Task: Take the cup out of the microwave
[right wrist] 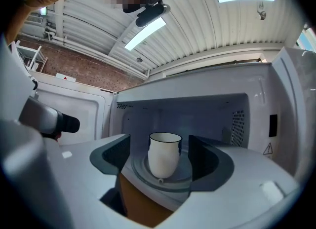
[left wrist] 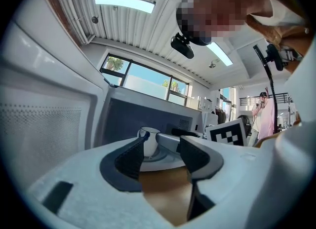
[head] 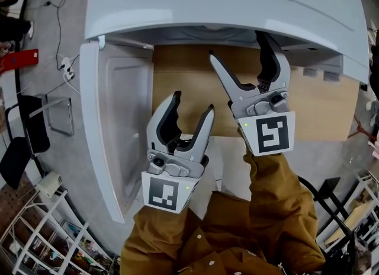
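Note:
A white cup (right wrist: 164, 155) with a dark rim stands upright on the round turntable (right wrist: 163, 177) inside the open microwave (head: 225, 1). My right gripper (right wrist: 160, 149) is level in front of the cavity, open, with the cup framed between its jaws but farther in and untouched. In the head view my right gripper (head: 237, 45) reaches just under the microwave's front edge, and the cup is hidden there. My left gripper (head: 193, 103) hangs lower and nearer, open and empty over the wooden table (head: 320, 108). In the left gripper view the cup (left wrist: 149, 141) shows past the left jaw.
The microwave door (head: 112, 131) is swung wide open at the left. Cables (head: 64, 63) and a dark chair (head: 26, 137) are on the floor at left, with a wire shelf (head: 47, 232) at bottom left. A person (left wrist: 261, 114) stands far off.

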Demonstrator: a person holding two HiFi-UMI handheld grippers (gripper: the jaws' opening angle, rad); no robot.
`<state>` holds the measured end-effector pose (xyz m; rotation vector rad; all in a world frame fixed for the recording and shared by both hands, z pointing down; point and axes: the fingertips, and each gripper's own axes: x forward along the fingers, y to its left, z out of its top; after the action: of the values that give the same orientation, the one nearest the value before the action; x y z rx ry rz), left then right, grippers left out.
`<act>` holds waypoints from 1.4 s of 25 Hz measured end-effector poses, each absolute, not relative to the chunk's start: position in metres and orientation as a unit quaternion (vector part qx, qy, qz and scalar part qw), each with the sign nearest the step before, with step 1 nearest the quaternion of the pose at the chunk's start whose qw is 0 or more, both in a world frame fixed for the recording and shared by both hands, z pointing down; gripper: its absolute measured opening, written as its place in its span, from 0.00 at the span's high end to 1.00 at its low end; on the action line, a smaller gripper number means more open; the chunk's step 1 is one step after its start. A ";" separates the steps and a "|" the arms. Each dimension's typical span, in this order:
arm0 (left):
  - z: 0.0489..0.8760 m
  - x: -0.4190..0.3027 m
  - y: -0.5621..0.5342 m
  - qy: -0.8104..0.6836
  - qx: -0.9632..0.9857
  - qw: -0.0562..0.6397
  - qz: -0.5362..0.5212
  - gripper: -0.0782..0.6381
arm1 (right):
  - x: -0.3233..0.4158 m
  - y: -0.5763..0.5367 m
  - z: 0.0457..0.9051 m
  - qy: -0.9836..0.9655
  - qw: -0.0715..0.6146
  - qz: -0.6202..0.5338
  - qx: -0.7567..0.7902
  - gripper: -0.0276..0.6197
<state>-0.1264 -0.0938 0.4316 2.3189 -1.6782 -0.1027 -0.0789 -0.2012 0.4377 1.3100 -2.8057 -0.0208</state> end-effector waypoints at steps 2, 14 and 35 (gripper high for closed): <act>0.430 -0.130 -0.096 -0.582 0.800 0.138 -0.044 0.57 | -0.083 -0.210 0.440 -0.905 0.022 -0.009 0.425 0.40; 0.441 -0.141 -0.112 -0.574 0.803 0.148 -0.059 0.58 | -0.106 -0.249 0.466 -0.901 0.038 -0.008 0.431 0.36; 0.445 -0.147 -0.119 -0.566 0.806 0.164 -0.062 0.59 | -0.113 -0.268 0.478 -0.898 0.057 0.004 0.437 0.38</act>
<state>-0.1469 -0.1190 0.4448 2.2968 -1.6138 -0.1758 -0.1133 -0.2681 0.4781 1.3253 -2.7212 0.0107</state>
